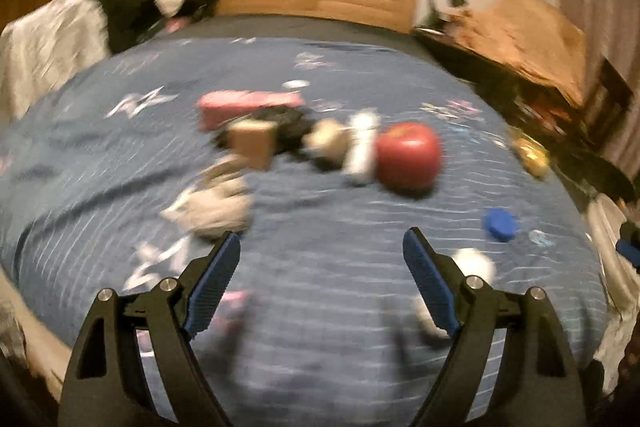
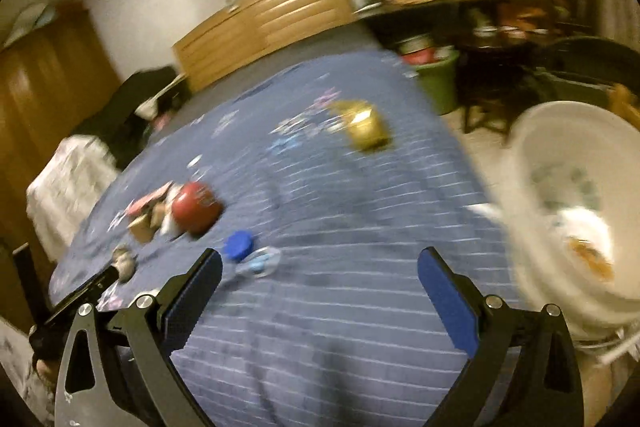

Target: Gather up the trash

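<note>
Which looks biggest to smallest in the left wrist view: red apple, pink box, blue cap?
1. Pink box, widest, though blurred.
2. Red apple, close to the box in apparent area, so the top two are unsure.
3. Blue cap, clearly smallest.

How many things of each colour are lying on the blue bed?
Red: 1, apple
Pink: 1, box
Brown: 1, block
Blue: 1, cap
Gold: 1, wrapper
White: 1, tube
Total: 6. Other bits on the bed are too blurry to count.
</note>
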Action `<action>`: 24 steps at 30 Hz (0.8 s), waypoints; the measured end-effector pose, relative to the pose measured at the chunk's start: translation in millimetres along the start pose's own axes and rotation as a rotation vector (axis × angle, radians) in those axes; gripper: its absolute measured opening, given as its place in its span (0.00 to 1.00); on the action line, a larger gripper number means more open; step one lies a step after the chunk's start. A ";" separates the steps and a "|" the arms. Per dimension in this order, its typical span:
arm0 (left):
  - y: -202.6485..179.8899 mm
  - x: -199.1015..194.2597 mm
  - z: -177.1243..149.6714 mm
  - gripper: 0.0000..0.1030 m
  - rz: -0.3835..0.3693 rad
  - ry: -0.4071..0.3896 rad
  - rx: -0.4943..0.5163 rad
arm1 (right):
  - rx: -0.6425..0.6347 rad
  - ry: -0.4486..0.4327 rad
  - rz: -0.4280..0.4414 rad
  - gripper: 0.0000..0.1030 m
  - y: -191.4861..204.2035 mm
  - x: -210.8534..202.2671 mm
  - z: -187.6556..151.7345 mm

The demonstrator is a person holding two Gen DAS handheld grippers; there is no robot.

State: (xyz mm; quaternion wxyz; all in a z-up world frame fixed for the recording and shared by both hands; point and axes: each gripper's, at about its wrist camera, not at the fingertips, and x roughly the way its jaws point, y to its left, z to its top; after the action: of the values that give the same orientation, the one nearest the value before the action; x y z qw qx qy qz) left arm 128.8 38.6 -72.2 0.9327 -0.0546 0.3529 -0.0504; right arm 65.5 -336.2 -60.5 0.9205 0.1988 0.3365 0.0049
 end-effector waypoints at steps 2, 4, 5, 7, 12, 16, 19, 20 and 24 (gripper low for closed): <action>21.6 -0.7 -1.7 0.78 0.017 -0.008 -0.046 | -0.036 0.039 0.030 0.95 27.2 18.0 -3.6; 41.7 -2.4 -0.2 0.78 0.025 -0.021 -0.089 | -0.062 0.061 0.055 0.95 47.8 32.5 -7.8; 50.8 -4.1 0.8 0.78 0.027 -0.030 -0.109 | -0.082 0.074 0.072 0.95 61.2 40.2 -9.2; 66.1 -4.1 5.9 0.78 0.018 -0.028 -0.139 | -0.131 0.086 0.103 0.95 82.9 51.4 -9.9; 91.5 7.0 55.0 0.78 -0.092 0.045 -0.202 | -0.309 0.063 0.150 0.95 147.9 82.0 4.9; 98.5 43.3 113.6 0.72 -0.150 0.150 -0.189 | -0.454 0.095 0.207 0.84 192.5 119.8 22.4; 97.2 85.7 143.7 0.69 -0.146 0.221 -0.177 | -0.565 0.118 0.196 0.75 221.3 147.9 32.6; 95.7 102.4 149.9 0.68 -0.174 0.269 -0.181 | -0.601 0.117 0.173 0.75 230.3 158.3 36.5; 80.9 153.9 160.2 0.73 -0.187 0.385 -0.156 | -0.682 0.163 0.155 0.75 246.1 192.6 49.0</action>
State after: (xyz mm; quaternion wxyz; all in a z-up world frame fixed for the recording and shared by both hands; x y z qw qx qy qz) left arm 354.4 108.9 -64.5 0.8323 -0.1482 0.5208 -0.1186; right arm 275.6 -99.8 -54.4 0.9008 -0.0961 0.3718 0.2027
